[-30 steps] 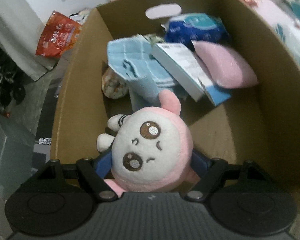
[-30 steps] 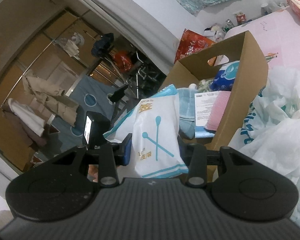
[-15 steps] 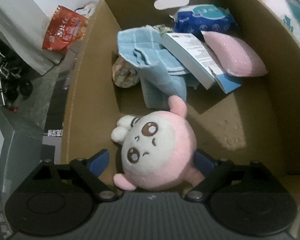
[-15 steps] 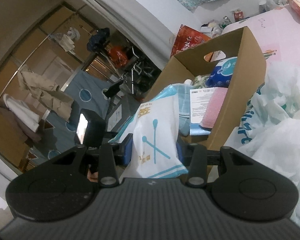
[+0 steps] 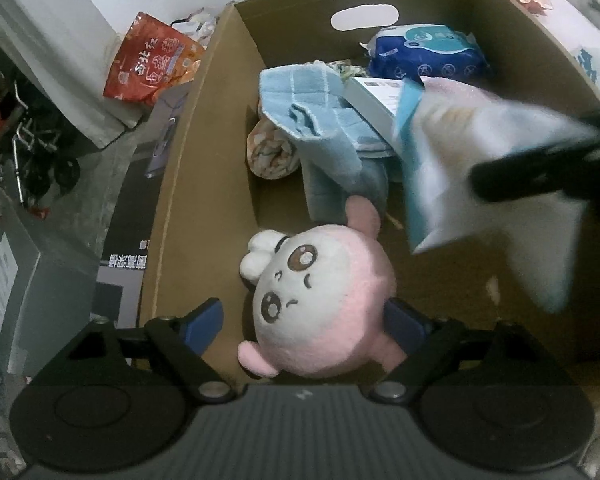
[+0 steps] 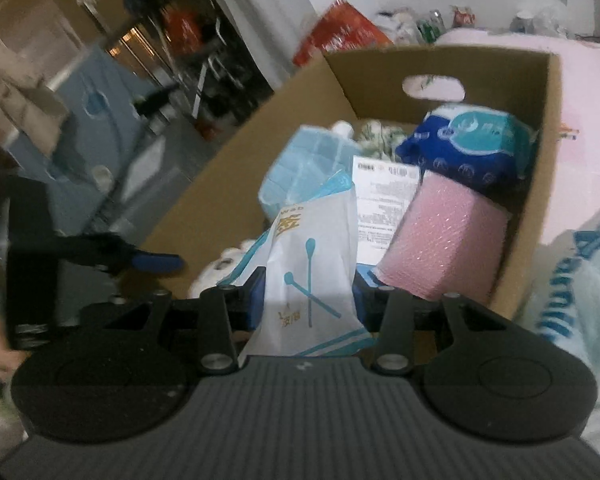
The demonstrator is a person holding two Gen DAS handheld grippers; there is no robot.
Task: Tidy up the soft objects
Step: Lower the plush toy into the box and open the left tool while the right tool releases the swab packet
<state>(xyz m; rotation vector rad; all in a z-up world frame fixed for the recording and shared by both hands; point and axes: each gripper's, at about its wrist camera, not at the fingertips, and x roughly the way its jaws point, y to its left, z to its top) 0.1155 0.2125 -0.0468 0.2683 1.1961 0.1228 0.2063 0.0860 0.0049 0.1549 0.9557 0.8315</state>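
A pink and white plush toy (image 5: 324, 300) lies face up at the near end of the cardboard box (image 5: 204, 184), between the jaws of my left gripper (image 5: 304, 322). The jaws are closing, but the left pad (image 5: 202, 320) stands clear of the plush. My right gripper (image 6: 310, 300) is shut on a white and blue bag of cotton swabs (image 6: 312, 280) and holds it over the box. The swab bag (image 5: 460, 168) appears blurred at the right of the left wrist view, with a black finger (image 5: 540, 172) across it.
The box also holds a blue towel (image 5: 320, 120), a rolled floral cloth (image 5: 272, 152), a blue wipes pack (image 5: 428, 52), a white printed carton (image 6: 384, 200) and a pink bubble-wrap packet (image 6: 444, 248). A red snack bag (image 5: 152, 64) lies outside, a white plastic bag (image 6: 572, 288) on the right.
My left gripper has let go of the plush, and its left pad has come off it. The right gripper has swung the swab bag over the box and into the left wrist view.
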